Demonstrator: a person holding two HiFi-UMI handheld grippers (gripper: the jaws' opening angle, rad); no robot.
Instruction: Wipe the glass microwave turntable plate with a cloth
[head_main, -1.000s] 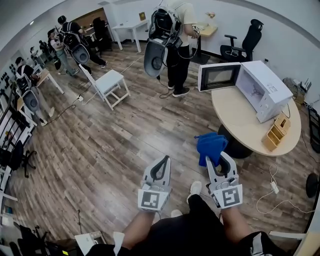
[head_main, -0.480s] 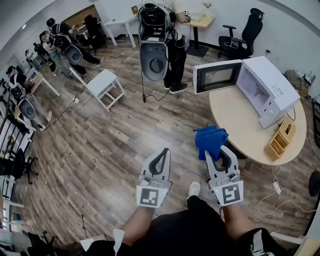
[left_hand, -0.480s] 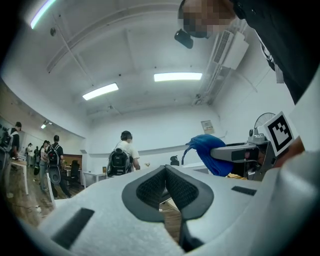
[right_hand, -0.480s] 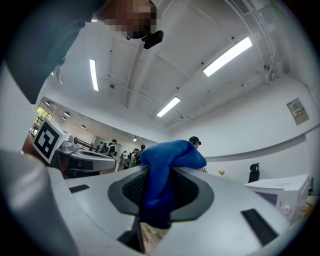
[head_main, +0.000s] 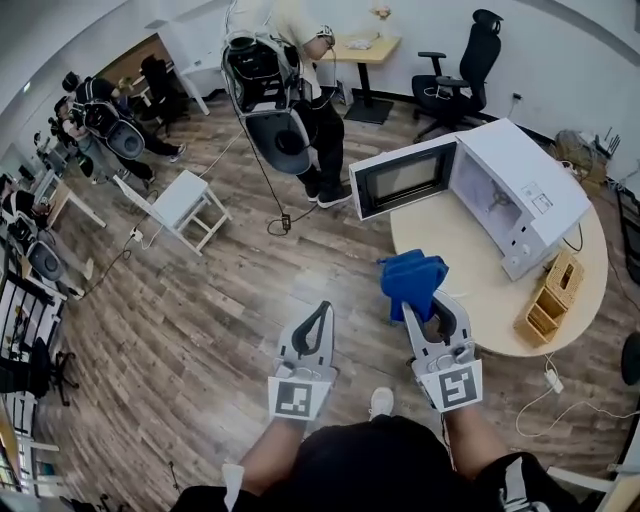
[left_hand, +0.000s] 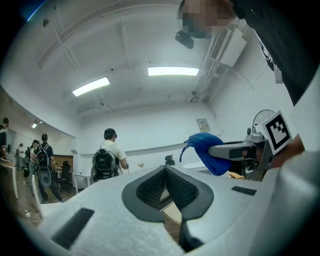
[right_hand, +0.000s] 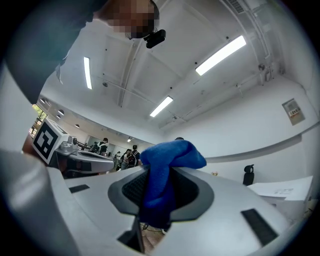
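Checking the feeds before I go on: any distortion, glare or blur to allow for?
Head view: strong fisheye, floor planks curve; sharp. Left gripper view: dark corners, ceiling lights blown out. Right gripper view: ceiling strips glare; blue cloth between the jaws is sharp.

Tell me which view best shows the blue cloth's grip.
The right gripper view: the blue cloth sits pinched between the right hand-held gripper's jaws, close up. The head view shows it bunched at that gripper's tips; the left gripper view shows it from the side.
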